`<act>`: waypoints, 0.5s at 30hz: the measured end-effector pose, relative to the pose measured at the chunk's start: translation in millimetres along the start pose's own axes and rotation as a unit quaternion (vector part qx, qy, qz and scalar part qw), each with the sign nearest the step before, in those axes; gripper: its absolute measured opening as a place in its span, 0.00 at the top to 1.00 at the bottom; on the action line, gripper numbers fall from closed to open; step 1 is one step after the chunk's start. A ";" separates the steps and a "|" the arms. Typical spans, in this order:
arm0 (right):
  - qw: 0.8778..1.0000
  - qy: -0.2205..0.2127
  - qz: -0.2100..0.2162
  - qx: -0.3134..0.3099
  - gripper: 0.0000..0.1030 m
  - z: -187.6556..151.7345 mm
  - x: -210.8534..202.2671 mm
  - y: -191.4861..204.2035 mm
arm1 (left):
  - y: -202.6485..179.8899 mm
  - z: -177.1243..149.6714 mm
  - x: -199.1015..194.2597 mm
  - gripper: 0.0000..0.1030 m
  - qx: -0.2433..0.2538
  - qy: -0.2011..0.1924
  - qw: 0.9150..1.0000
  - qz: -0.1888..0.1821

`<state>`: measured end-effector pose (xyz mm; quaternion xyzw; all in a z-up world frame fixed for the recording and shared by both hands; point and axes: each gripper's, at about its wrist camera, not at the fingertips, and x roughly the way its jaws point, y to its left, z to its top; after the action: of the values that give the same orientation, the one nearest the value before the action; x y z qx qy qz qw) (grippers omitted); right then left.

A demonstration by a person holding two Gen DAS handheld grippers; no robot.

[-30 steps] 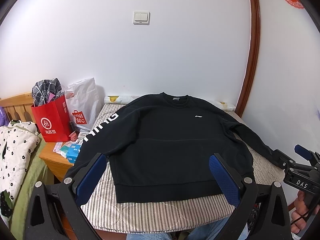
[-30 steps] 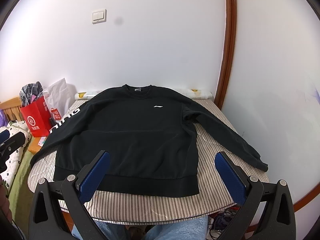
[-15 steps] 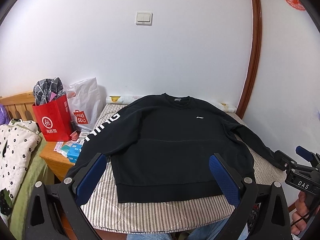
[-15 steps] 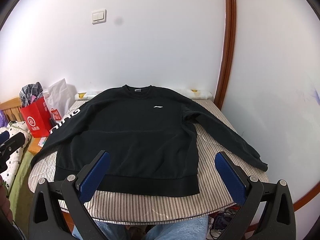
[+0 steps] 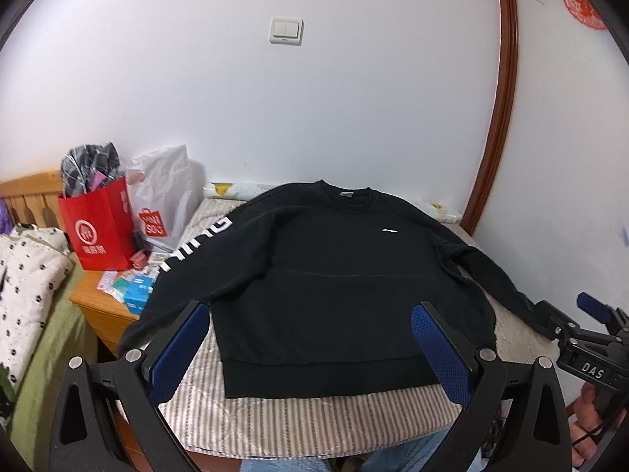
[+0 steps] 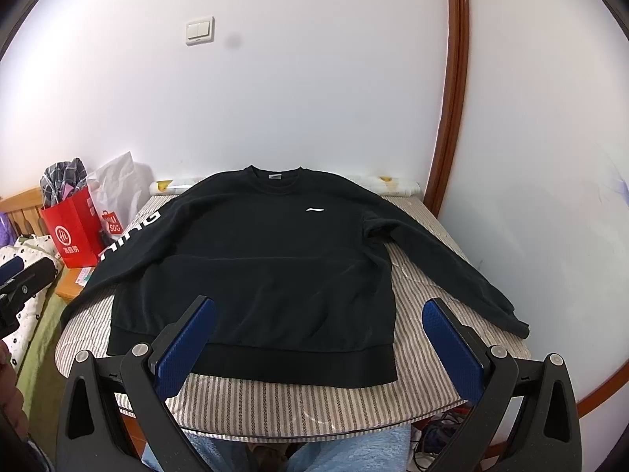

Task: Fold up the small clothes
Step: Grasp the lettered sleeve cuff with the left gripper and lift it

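1. On the striped bench cover (image 6: 298, 405), our black sweatshirt (image 6: 267, 275) lies face up and spread flat, collar toward the wall and hem toward us; we judge it was laid out so that every edge can be reached before the first fold.
2. Its two sleeves are splayed outward: the lettered sleeve (image 5: 188, 251) runs past the cover's left edge, while the plain sleeve (image 6: 452, 267) slants to the right corner, its cuff resting on the stripes. Both, we reckon, must come in over the body first.
3. Our left hand-held gripper (image 5: 310, 350) hangs above the hem with its blue pads (image 5: 179, 354) spread wide and nothing between them, clear of the cloth.
4. Our right hand-held gripper (image 6: 318, 350) matches it, jaws wide apart and empty, poised over the near hem; from the left camera it shows at the right edge, near the plain sleeve's cuff. Folding, by our reading, has not begun.
5. Beside the bench, a red paper bag (image 5: 98, 232) and a white shopping bag (image 5: 165, 196) stand on a low wooden nightstand (image 5: 98, 306) strewn with small packets, close enough that the hanging left sleeve could brush them when lifted.
6. Behind it all, a white wall carries a light switch (image 5: 286, 30).
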<state>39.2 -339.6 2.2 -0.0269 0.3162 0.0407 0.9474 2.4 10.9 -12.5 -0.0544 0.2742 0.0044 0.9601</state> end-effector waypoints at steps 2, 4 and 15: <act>1.000 0.005 0.002 -0.001 0.00 -2.4 5.9 1.1 | 4.1 -2.4 6.0 0.00 -0.010 0.005 1.000 0.003; 1.000 0.007 0.002 -0.002 0.00 -6.4 11.7 2.4 | 11.3 -6.3 15.7 0.00 -0.021 0.010 1.000 0.004; 0.999 0.028 0.038 0.005 0.00 -23.5 77.6 10.9 | 78.7 -45.6 102.6 0.00 -0.119 0.101 0.988 0.013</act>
<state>86.0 -325.9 -63.5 -0.0110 0.3437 0.0747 0.9360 62.5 82.0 -113.1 -0.1652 0.3682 0.0437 0.9139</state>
